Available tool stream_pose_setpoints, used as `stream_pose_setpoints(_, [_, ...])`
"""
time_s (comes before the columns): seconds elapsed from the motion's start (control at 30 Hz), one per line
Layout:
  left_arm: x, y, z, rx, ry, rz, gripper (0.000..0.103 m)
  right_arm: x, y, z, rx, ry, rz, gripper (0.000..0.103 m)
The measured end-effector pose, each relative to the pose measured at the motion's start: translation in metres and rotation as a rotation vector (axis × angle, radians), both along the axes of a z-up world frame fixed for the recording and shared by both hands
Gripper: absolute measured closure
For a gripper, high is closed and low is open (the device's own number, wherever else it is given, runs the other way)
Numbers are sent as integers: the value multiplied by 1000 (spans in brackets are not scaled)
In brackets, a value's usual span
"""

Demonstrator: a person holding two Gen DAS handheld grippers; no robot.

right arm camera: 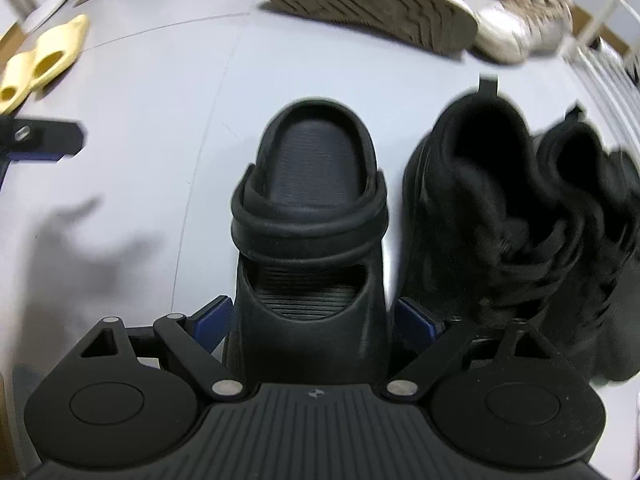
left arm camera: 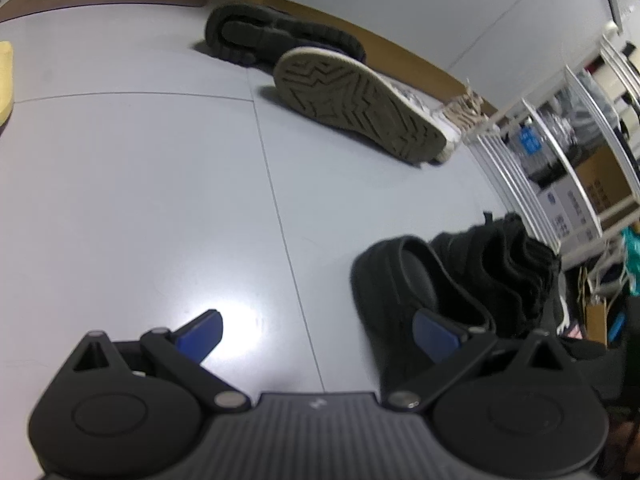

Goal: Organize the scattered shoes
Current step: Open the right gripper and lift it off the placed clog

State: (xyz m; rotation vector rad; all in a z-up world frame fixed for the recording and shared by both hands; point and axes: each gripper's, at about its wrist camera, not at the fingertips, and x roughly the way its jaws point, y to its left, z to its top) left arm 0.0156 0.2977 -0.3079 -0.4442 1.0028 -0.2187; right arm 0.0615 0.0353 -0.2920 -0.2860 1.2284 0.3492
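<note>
1. Clog [right arm camera: 308, 216]: black, upright on the floor [right arm camera: 140, 92], near the floor's rack-side edge. Its long axis runs straight away from the right gripper [right arm camera: 314, 316], heel end far and toe end under the tool.
2. Right gripper: points steeply down over the clog's toe end, jaws wide, one blue pad [right arm camera: 212, 320] on each side of the shoe. Each pad meets the clog's outline, but I cannot tell if they press or only flank it. This hand is much the nearer to the clog.
3. Left gripper [left arm camera: 320, 332]: open and empty, over bare floor. The clog lies to its right, just past its right pad.
4. Black sneakers [right arm camera: 480, 200]: a pair, upright, just right of the clog and parallel to it. The gap is narrow, so the right-hand pad has little room on that side.
5. Pale sneaker [left arm camera: 352, 108]: on its side, tan sole toward both cameras, by the floor's far edge near the rack [left arm camera: 540, 152].
6. Dark shoe [left arm camera: 260, 36]: tipped over, sole showing, just beyond the pale sneaker.
7. Yellow slippers [right arm camera: 40, 64]: side by side at the floor's far left edge, well apart from the clog.
8. Hidden or unclear: the tool body covers the clog's toe. The outer black sneaker is blurred and cut off. No mate to the clog is identifiable.
</note>
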Motion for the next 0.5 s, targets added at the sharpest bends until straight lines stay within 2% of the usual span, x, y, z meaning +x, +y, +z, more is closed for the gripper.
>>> stream_pose_setpoints(0.13, [1,-4,2,28,-17,13,1,0,-2,28,-4,-26,52,12])
stream_pose_setpoints(0.33, [2,-7,6,-8,-41,54,1,2,-20,96,26,-45,129,12])
stream_pose_setpoints(0.4, [2,-7,10,-13,-52,64,1,1,-30,121,2,-56,172,12])
stream_pose_setpoints(0.5, [4,-6,17,-7,-65,63,1,-1,-46,144,-41,-24,266,12])
